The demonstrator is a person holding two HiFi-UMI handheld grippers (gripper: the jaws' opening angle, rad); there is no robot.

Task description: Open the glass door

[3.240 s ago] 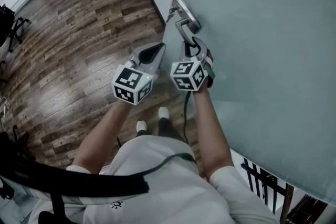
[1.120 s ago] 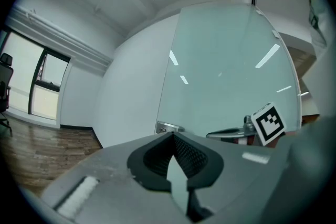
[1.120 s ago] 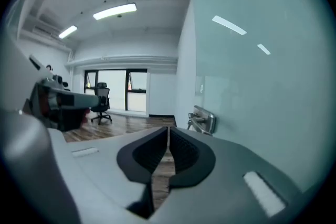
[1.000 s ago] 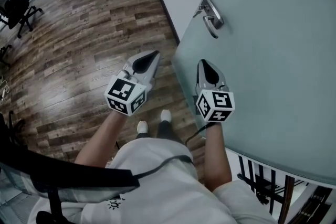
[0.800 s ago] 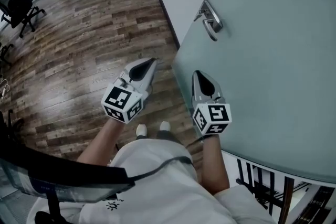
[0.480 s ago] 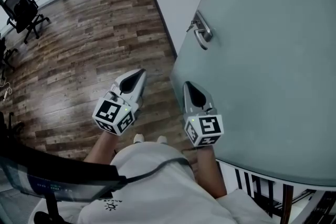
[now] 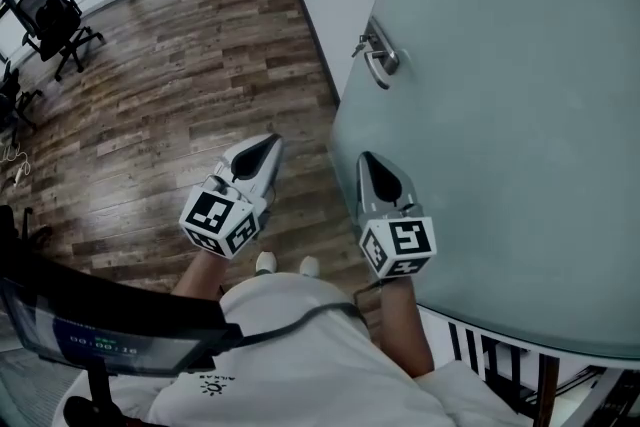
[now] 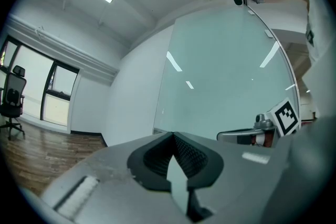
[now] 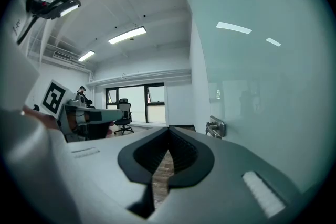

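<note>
Head view first: the glass door (image 7: 500, 95) fills my right side, its frosted pane cut off at the top and right edges, so I can't see the hinge side. Its metal handle (image 7: 378, 63) sits near the door's free edge, well ahead of both grippers and touched by neither.

The left gripper (image 7: 266, 145) hangs over the wood floor (image 7: 170, 85). The right gripper (image 7: 371, 161) is just beside the door's face, and from up here I can't tell whether it touches the glass.

The fingers are hard to read from above, so I check the gripper views. The left fingers are clenched tip to tip on nothing, and the right fingers are clenched and empty too.

The right gripper view gives me the handle side-on, plus windows (image 9: 136, 105) and an office chair (image 9: 125, 113). The left gripper view misses the handle and shows only the pane, the white wall (image 8: 131, 97) and the right gripper's marker cube (image 8: 285, 116).

A dark shape (image 7: 100, 315) at the head view's lower left is too cut off to name.
</note>
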